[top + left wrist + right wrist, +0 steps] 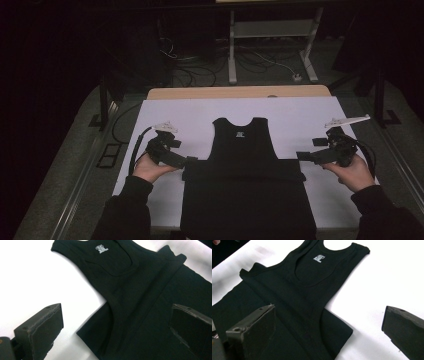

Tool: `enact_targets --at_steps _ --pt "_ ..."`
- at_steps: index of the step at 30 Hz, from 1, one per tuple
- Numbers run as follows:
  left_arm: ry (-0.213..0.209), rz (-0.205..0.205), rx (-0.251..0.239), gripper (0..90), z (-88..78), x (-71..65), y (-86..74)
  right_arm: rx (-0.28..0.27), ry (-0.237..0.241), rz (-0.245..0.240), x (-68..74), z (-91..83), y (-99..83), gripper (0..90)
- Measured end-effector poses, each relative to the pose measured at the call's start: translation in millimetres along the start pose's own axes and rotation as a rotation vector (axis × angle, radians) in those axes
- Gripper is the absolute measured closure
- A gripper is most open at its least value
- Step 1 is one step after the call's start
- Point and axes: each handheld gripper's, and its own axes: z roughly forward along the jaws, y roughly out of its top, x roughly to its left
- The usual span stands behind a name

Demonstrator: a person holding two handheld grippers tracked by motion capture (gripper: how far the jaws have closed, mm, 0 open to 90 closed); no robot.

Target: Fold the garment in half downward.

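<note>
With both grippers agape, left gripper (pixel 191 161) and right gripper (pixel 300 156) flanking the black tank top (pixel 243 150) (folded hem up) mid-tabletop (pixel 300 112), we should pinch the fold's corners evenly w/ both.

tank top (pixel 243 150) on table (pixel 310 112) centre – left gripper (pixel 189 161) at its left edge | right gripper (pixel 301 156) at its right

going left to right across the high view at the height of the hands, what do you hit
Left gripper in the person's left hand → black tank top lying flat on the white table cover → right gripper in the right hand.
</note>
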Motion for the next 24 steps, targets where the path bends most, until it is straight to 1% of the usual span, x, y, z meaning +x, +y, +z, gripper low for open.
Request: enact_targets --at_steps 4,8,11,14,18,21,24 --pt "0.002 0.005 0.001 0.0 -1.0 3.0 4.7 -0.003 0.001 -0.002 -2.2 -0.1 4.5 0.0" --pt "0.006 0.006 -0.010 0.0 -1.2 6.8 9.6 0.004 -0.003 0.000 -4.8 1.4 9.8 0.0" --pt "0.009 0.011 -0.009 0.0 -0.7 8.2 13.5 0.003 -0.003 -0.005 -6.7 2.8 13.9 0.0" --pt "0.011 0.018 0.001 0.0 0.7 10.4 17.6 0.009 -0.007 -0.009 -8.1 4.3 18.5 0.0" --pt "0.014 0.016 0.000 0.0 2.1 14.8 22.3 0.009 -0.011 -0.013 -9.4 6.4 23.3 0.0" --pt "0.015 0.010 -0.005 0.0 3.3 17.4 24.3 0.011 -0.010 -0.025 -10.3 8.1 26.6 0.0" --pt "0.013 0.006 0.003 0.0 6.2 21.4 25.7 0.010 -0.012 -0.024 -11.9 9.3 30.0 0.0"
